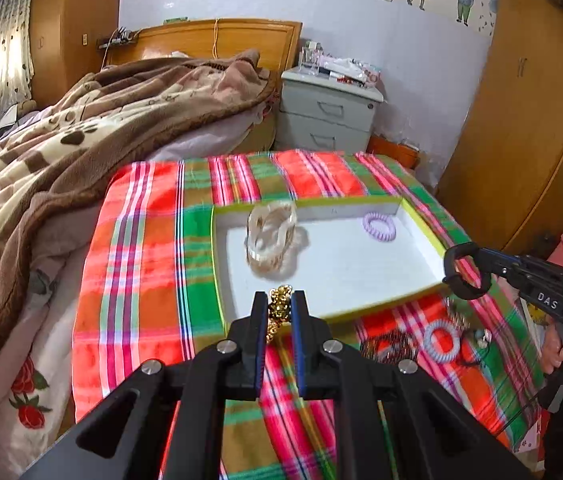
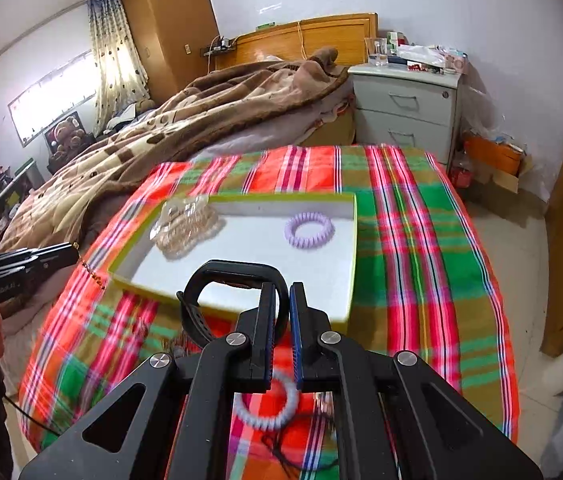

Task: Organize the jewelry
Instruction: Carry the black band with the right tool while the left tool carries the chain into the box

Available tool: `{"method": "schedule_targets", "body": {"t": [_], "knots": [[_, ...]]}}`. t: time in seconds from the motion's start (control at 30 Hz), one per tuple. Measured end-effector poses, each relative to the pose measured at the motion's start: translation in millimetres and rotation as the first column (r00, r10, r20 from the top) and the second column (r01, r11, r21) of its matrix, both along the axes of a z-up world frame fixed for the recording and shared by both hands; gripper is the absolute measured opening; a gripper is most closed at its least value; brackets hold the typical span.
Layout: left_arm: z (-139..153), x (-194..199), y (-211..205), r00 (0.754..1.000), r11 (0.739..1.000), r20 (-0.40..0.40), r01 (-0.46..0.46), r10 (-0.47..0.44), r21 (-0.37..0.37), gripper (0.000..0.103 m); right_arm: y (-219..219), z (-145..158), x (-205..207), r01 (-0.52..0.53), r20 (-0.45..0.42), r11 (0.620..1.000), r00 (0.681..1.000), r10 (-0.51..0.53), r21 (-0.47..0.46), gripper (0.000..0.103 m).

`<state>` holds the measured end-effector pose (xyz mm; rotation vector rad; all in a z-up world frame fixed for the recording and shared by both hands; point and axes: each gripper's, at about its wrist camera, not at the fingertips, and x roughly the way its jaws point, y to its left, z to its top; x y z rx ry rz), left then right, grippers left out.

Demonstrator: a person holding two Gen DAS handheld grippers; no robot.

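My left gripper (image 1: 279,300) is shut on a gold chain (image 1: 278,312), which hangs just before the near rim of a white tray (image 1: 345,280) with a yellow-green edge. My right gripper (image 2: 283,290) is shut on a black watch band (image 2: 201,292) that loops out to the left over the tray's (image 2: 249,252) near edge. From the left wrist view the right gripper (image 1: 481,258) hovers at the tray's right corner. Inside the tray lie a purple coil hair tie (image 1: 379,226) (image 2: 309,230) and a heap of clear-beige coils (image 1: 271,238) (image 2: 187,226).
On the plaid cloth (image 1: 141,264) in front of the tray lie a pale coil hair tie (image 1: 441,340) (image 2: 265,412), a dark beaded bracelet (image 1: 385,350) and a thin black cord (image 2: 301,452). A bed with a brown blanket (image 1: 81,140) lies left, a grey nightstand (image 1: 327,112) behind.
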<state>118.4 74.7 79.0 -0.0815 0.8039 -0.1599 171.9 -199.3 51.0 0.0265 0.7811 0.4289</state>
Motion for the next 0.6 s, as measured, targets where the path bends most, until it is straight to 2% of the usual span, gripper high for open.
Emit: {"method": "schedule_targets", "body": {"t": [0.23, 0.6], "knots": [[3.9, 27.2, -6.3, 1.000, 1.000, 0.006, 0.019, -0.019, -0.013, 0.012, 13.4, 3.6, 45.7, 0.003, -0.017, 1.000, 1.000, -0.003, 0.014, 0.007], [-14.5, 55.2, -16.9, 0.999, 0.999, -0.027, 0.029, -0.030, -0.028, 0.012, 36.3, -14.6, 99.9, -0.010, -0.081, 1.000, 0.997, 0.009, -0.013, 0.007]]}}
